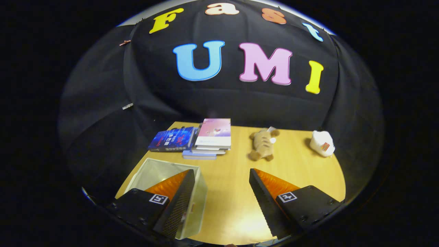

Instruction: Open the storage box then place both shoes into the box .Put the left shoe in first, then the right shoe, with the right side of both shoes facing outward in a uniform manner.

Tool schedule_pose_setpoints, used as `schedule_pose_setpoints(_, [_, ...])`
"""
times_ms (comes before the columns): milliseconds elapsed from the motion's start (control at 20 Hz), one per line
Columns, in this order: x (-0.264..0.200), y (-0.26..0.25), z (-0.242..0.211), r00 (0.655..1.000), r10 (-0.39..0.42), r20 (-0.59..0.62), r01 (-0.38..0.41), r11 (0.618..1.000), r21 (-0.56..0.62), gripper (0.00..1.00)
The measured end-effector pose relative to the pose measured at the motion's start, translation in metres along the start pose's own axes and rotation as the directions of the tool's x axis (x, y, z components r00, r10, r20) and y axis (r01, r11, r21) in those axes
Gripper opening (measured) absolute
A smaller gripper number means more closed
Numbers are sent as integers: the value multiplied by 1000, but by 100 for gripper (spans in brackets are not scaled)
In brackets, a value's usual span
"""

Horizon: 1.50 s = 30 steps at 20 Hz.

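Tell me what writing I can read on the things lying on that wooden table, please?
Dark blue glossy book: pale characters on the cover, too blurred to read.
Pink-and-white book topping the stack: small print, unreadable.
White soft lump: red tag, unreadable.
Open gripper, fingers empty over the wooden table: square black-and-white code marks, no words.

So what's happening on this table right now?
A hand-held gripper hangs above a wooden table, its fingers spread wide and holding nothing. Beneath the left finger sits a pale see-through storage box. Farther off lie a stack of books, a brown plush toy and a small white object. Nothing is being moved yet, and I cannot tell whether the box has been opened.
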<state>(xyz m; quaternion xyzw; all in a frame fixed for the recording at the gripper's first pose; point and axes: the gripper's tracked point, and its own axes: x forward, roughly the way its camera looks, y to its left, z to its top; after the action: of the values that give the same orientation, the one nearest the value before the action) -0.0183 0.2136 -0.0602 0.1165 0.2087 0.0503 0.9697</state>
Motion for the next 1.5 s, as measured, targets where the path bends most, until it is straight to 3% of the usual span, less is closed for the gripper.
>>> schedule_pose_setpoints(350, [-52,-100,73,965,-106,242,127,989,-74,98])
schedule_pose_setpoints(700, [-95,-152,130,906,-89,415,146,984,-107,98])
schedule_pose_setpoints(900, [-109,-176,132,892,-86,443,153,981,-117,98])
schedule_pose_setpoints(1500, [-103,-191,125,909,-34,416,95,987,-128,98])
